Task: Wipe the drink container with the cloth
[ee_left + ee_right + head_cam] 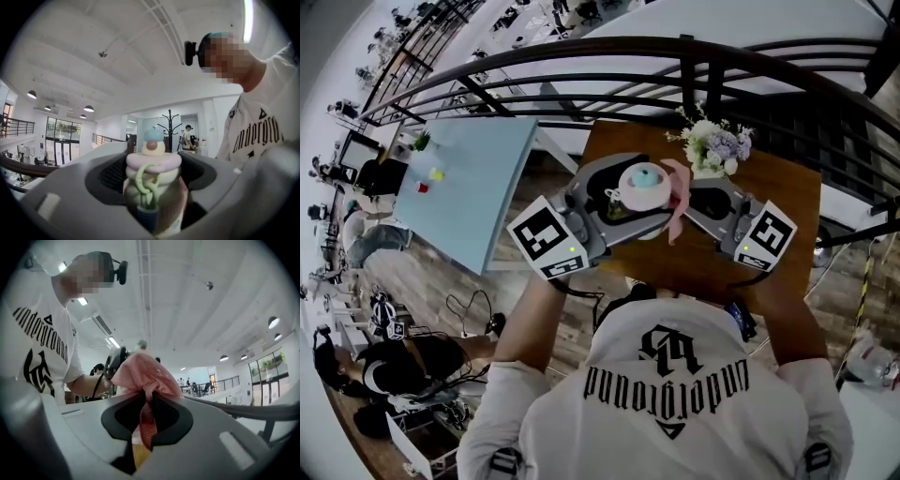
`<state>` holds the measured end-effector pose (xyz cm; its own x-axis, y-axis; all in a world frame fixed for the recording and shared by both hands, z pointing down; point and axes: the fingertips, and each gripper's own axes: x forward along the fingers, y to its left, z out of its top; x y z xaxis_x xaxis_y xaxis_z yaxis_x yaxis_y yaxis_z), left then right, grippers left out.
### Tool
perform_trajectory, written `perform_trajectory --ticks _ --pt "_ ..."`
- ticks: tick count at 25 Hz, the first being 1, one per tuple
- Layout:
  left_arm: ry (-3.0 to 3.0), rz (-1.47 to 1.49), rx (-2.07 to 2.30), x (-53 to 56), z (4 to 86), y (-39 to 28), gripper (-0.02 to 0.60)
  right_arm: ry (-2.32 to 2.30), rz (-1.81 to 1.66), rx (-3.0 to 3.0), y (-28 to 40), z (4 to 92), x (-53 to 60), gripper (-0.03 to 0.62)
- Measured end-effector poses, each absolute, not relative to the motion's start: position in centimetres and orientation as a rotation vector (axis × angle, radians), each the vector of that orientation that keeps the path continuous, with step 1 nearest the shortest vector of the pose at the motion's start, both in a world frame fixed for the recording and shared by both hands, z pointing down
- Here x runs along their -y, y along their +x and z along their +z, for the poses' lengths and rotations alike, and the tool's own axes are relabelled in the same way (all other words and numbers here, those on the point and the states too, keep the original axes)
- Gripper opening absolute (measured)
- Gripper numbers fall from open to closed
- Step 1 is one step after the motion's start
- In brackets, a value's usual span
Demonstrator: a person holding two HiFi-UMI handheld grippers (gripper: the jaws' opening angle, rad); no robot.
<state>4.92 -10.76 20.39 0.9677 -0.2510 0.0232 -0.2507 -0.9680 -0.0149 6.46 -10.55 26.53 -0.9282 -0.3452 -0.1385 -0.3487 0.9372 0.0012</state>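
— Plastic, I think, is the body of the drink container (152,187): pastel and smooth, with a wide pink lid and a green loop strap (146,185) at the front. I judge it stiff and rather light, but slippery when wet.

— So where is it good to take hold of it?

— Around the body, under the lid, because the lid makes a shoulder that stops it from sliding out. The left gripper (152,206) does exactly this. Its jaws stand apart only as wide as the container and press it from both sides.

— And where is it, seen from the flowers (712,145)?

— Just beside the flowers, on their left and a little nearer to the person. It is over the same wooden table (787,216); whether it rests on it, I cannot tell.

— And the cloth (143,376)?

— Pink, mesh-like, soft and limp. The right gripper (147,416) has its jaws closed on a bunch of it. One part puffs out beyond the jaws and a narrow tail hangs down between them.

— Does the cloth touch the container?

— It hangs in front of the flowers, on the person's side, close against the container's right side. Touching or not, I cannot tell. For wiping I judge that light pressure is enough, since a strong push could turn the container inside the jaws.
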Motion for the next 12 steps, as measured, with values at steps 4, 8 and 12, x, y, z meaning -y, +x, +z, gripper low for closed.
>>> perform_trajectory --ticks 4,8,12 --pt "-3.109 -0.034 -0.42 11.2 20.6 4.7 0.385 -0.554 0.201 -2.884 7.0 21.3 9.8 0.04" --pt "-3.115 0.0 -0.451 11.5 20.5 4.6 0.385 -0.587 0.178 -2.833 7.1 21.5 9.3 0.04" --pt "-3.116 0.008 -0.495 12.2 20.5 4.2 0.385 -0.607 0.046 -2.898 6.2 27.4 9.1 0.04"
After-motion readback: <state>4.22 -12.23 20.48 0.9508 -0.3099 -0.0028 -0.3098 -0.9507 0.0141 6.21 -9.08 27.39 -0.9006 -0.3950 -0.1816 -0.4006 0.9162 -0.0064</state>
